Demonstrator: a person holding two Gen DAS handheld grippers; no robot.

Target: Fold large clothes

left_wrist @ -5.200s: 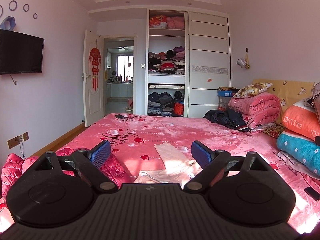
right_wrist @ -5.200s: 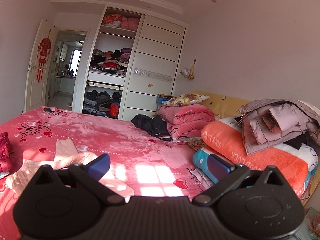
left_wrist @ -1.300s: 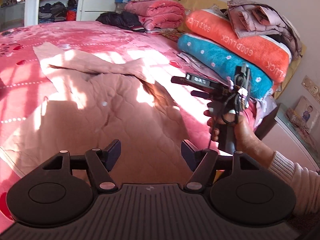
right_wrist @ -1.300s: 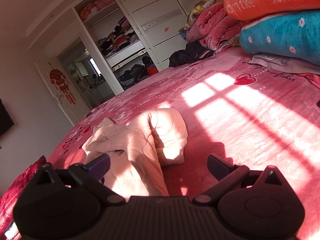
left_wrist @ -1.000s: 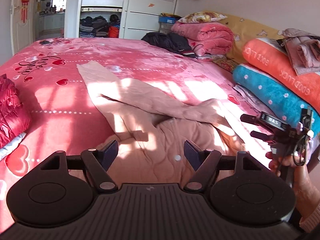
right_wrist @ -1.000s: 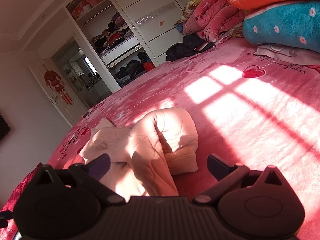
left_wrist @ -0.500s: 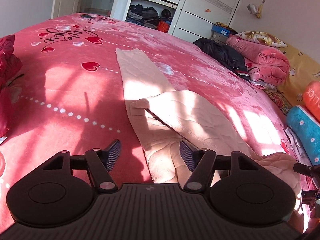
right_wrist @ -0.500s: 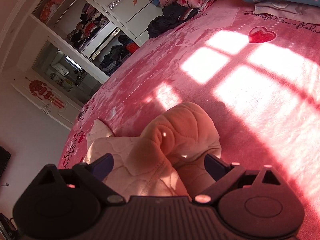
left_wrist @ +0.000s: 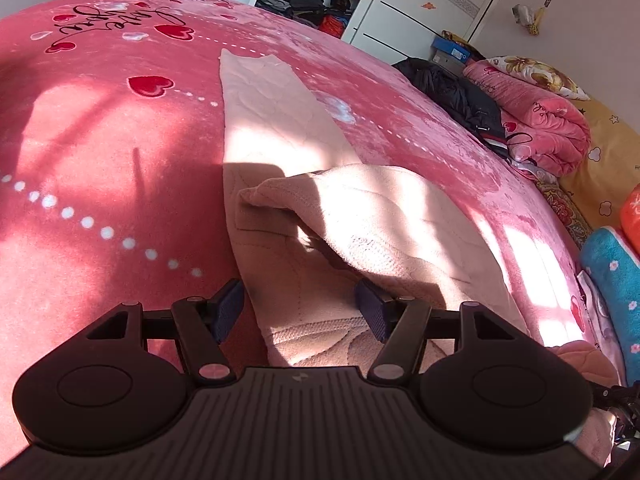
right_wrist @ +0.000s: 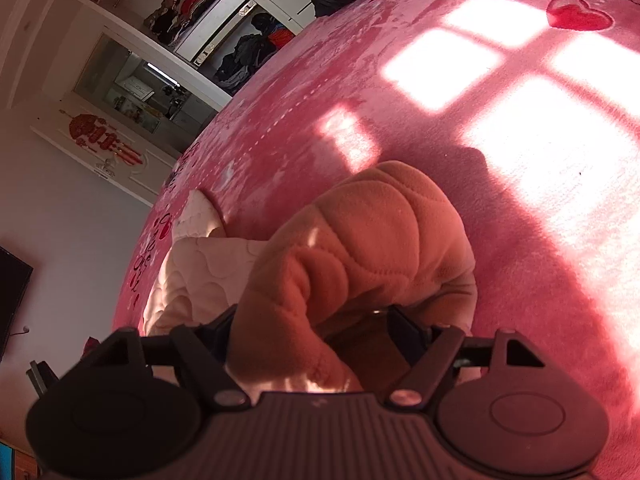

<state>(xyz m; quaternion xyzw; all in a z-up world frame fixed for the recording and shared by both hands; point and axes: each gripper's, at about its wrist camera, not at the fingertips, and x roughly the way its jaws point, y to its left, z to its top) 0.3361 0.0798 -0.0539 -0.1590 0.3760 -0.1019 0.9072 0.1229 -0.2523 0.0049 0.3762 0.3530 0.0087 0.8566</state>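
A large pale pink quilted garment [left_wrist: 320, 216] lies on the red heart-print bed cover [left_wrist: 100, 152], one leg stretched away toward the wardrobe, another part folded across it. My left gripper [left_wrist: 300, 310] is open, its fingers straddling the garment's near edge just above the cloth. In the right wrist view the bunched end of the garment [right_wrist: 368, 248] rises in a hump. My right gripper [right_wrist: 312, 336] is open, low over the bed, with the bunched cloth between its fingers.
Folded quilts and pillows [left_wrist: 536, 120] and a dark garment [left_wrist: 452, 88] lie at the bed's far right by the headboard. A wardrobe [left_wrist: 360, 4] with open shelves stands behind. The bed cover to the left of the garment is bare.
Both grippers have dropped lower and closer to the garment. The right gripper's fingers have narrowed somewhat and now have the bunched cloth between them. The left gripper stays open.
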